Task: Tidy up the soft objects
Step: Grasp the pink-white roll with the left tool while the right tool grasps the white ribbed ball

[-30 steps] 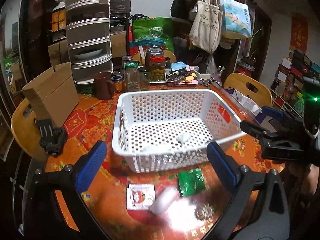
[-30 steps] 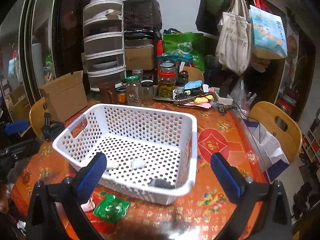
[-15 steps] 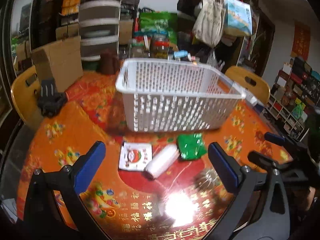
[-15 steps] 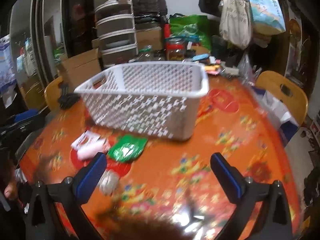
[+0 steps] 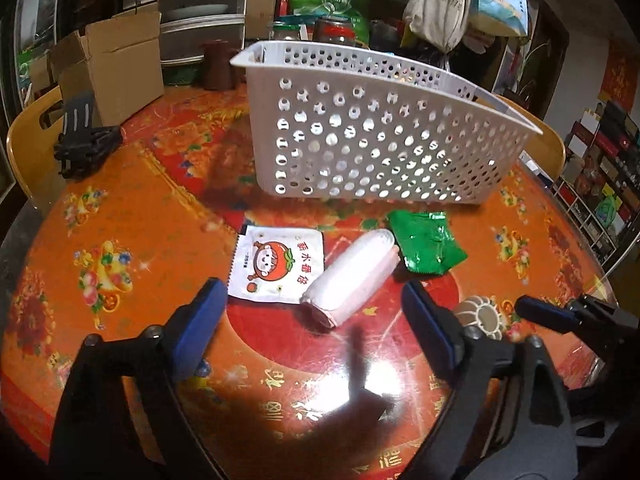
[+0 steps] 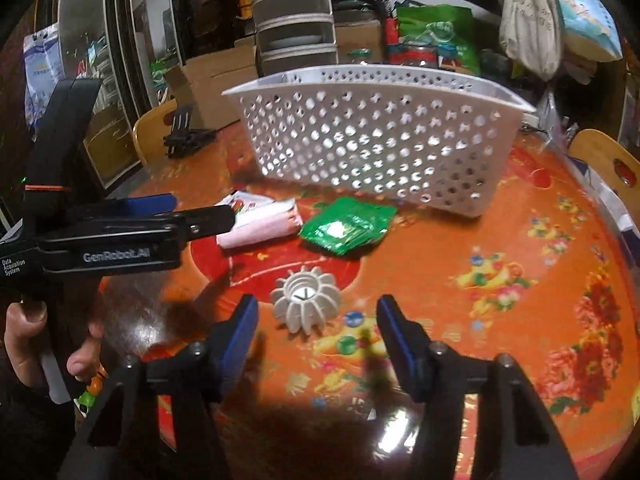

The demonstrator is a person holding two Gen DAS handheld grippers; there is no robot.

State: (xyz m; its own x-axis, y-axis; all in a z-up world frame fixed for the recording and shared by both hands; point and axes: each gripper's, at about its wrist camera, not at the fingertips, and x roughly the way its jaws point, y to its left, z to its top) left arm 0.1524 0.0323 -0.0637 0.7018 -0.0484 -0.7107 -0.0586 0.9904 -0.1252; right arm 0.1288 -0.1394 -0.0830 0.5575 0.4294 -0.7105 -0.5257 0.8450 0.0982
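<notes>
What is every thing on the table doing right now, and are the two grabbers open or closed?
White basket: upright on the table, none of the items below in it.
Tomato sachet: lying flat.
Pink-and-white roll: lying on its side, touching the sachet.
Green packet: lying flat, crinkled.
White ribbed piece: sitting open end up.
Left gripper: open, empty.
Right gripper: open, empty.

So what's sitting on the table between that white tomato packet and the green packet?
A pink-and-white wrapped roll lies between the white tomato packet and the green packet, overlapping the white one's edge. The left wrist view shows it best.
</notes>
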